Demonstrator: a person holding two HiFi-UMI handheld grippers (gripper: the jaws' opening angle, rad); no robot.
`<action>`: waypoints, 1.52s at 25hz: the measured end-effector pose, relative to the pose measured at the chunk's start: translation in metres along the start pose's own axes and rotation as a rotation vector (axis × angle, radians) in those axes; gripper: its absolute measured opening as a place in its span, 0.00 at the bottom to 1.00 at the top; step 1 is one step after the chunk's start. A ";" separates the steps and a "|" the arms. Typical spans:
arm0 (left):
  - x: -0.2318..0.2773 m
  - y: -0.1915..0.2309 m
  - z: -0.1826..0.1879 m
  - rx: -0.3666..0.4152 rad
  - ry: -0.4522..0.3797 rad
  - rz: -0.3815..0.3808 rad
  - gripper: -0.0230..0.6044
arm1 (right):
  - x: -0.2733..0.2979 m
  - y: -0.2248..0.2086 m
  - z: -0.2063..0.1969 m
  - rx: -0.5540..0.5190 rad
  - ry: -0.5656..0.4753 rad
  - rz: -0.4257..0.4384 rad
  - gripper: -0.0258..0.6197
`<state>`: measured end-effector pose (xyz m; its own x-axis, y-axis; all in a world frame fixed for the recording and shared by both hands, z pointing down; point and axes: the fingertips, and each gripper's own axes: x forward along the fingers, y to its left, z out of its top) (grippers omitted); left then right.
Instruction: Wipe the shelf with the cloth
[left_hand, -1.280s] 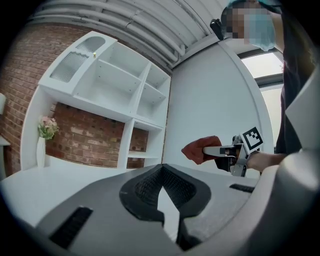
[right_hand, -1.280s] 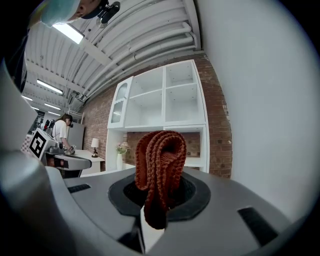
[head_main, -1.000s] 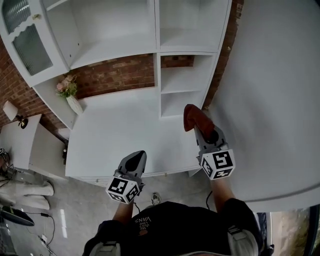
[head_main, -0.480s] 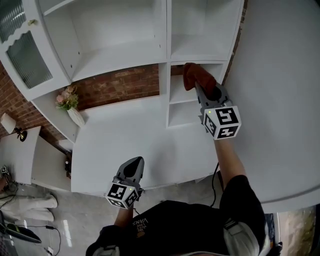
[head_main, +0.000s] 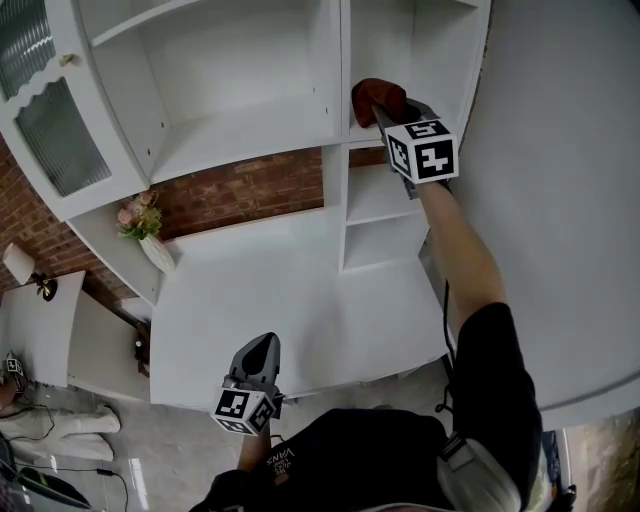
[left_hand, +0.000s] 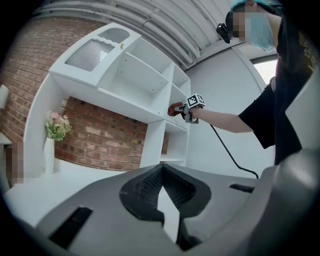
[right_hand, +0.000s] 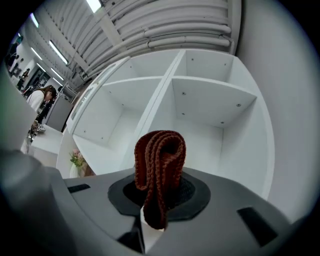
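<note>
A folded rust-brown knitted cloth (right_hand: 159, 172) is pinched in my right gripper (right_hand: 152, 210), which is shut on it. In the head view that right gripper (head_main: 392, 108) is raised to the front edge of the narrow upper right shelf compartment (head_main: 395, 60) of the white shelf unit, with the cloth (head_main: 376, 97) at the compartment's opening. The left gripper view shows the cloth (left_hand: 174, 109) small in the distance at the shelf edge. My left gripper (head_main: 259, 355) hangs low over the white desk top (head_main: 260, 290), shut and holding nothing.
The white unit has a wide open compartment (head_main: 220, 70) to the left, a glass-fronted door (head_main: 45, 120) at far left and smaller cubbies (head_main: 385, 205) below. A vase of flowers (head_main: 145, 230) stands against the brick wall. A white wall (head_main: 560, 200) is close on the right.
My right gripper has risen with the cloth from above the desk top, past the small cubbies, up to the upper right compartment. The left gripper has stayed low and barely moved.
</note>
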<state>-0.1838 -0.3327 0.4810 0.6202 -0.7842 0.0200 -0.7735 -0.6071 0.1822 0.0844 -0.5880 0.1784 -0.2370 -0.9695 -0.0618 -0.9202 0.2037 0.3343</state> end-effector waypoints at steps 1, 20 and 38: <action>-0.001 0.001 0.000 -0.006 0.002 0.009 0.04 | 0.010 -0.003 0.000 -0.005 0.019 0.004 0.15; 0.015 -0.031 -0.001 -0.032 -0.063 0.256 0.04 | 0.121 -0.020 -0.023 -0.083 0.281 0.196 0.15; 0.029 -0.057 -0.018 -0.068 -0.097 0.334 0.04 | 0.129 -0.064 -0.057 -0.305 0.521 0.210 0.15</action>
<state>-0.1192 -0.3181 0.4887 0.3170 -0.9484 -0.0029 -0.9189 -0.3079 0.2466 0.1308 -0.7342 0.2025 -0.1494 -0.8680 0.4735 -0.7225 0.4227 0.5471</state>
